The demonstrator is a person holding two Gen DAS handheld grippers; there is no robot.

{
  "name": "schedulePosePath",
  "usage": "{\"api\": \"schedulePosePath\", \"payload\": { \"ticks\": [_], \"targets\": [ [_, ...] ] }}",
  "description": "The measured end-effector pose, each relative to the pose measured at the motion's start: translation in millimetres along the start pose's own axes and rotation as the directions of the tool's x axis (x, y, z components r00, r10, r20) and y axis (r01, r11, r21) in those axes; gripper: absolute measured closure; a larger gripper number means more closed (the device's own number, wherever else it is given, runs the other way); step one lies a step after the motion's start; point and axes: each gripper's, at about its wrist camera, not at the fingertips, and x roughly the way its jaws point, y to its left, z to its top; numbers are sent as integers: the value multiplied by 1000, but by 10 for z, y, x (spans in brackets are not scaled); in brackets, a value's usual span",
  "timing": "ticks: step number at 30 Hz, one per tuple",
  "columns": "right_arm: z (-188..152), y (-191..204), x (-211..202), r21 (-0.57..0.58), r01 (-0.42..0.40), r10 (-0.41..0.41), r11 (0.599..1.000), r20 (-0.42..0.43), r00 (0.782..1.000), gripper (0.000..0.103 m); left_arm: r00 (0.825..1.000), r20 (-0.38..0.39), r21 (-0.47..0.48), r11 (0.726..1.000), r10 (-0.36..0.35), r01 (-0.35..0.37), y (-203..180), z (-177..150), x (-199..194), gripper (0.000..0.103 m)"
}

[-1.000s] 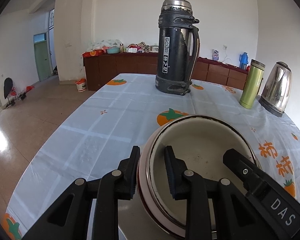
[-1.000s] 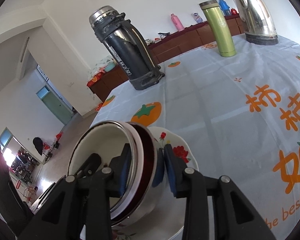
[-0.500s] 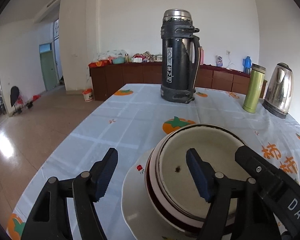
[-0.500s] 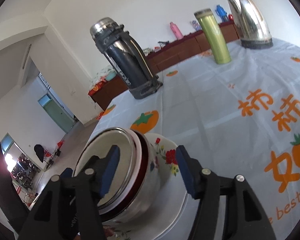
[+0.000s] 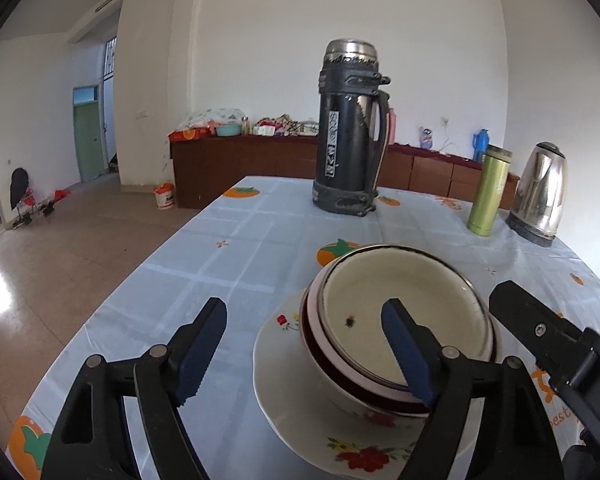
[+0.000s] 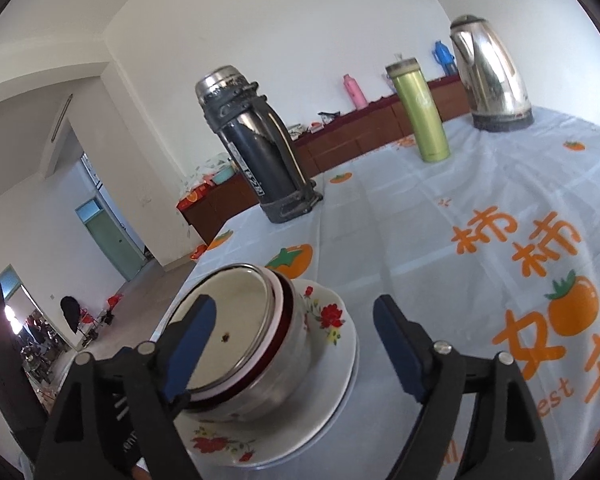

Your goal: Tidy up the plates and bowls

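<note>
A stack of nested bowls (image 5: 400,292), steel with a cream inside over a dark red rim, rests on a white flowered plate (image 5: 284,364). My left gripper (image 5: 304,344) straddles the bowls' left wall, and its jaws are opening with neither pad touching the rim. In the right wrist view, my right gripper (image 6: 294,340) straddles the right wall of the bowls (image 6: 236,304) above the plate (image 6: 332,380). Its jaws are opening too, clear of the rim. A dark speck lies inside the top bowl.
A tall black thermos (image 5: 350,132) stands at the table's far end, with a green flask (image 5: 488,192) and a steel kettle (image 5: 540,196) to its right. The persimmon-print tablecloth (image 5: 240,248) drops off at the left edge to a tiled floor.
Both grippers were shut on the bowl's rim a second ago. Their jaws have spread wide and drawn back, and the bowl stack sits on the plate.
</note>
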Motion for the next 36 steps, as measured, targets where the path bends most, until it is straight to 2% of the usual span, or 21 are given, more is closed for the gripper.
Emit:
{"api": "schedulePosePath", "payload": {
  "ticks": [4, 14, 21, 36],
  "targets": [
    [4, -28, -108, 3, 19, -19, 1000, 36, 999, 10, 1000, 14, 18, 1000, -10, 10, -35, -43, -67, 20],
    [1, 15, -222, -54, 51, -47, 997, 69, 996, 8, 998, 62, 22, 1000, -23, 22, -37, -99, -267, 20],
    [-51, 117, -463, -133, 91, -70, 987, 150, 986, 1, 996, 71, 46, 998, -49, 45, -88, -138, -377, 20],
    [-182, 241, -801, -232, 76, -30, 970, 194, 980, 0, 990, 116, 91, 993, -83, 73, -181, -228, -674, 19]
  ]
}}
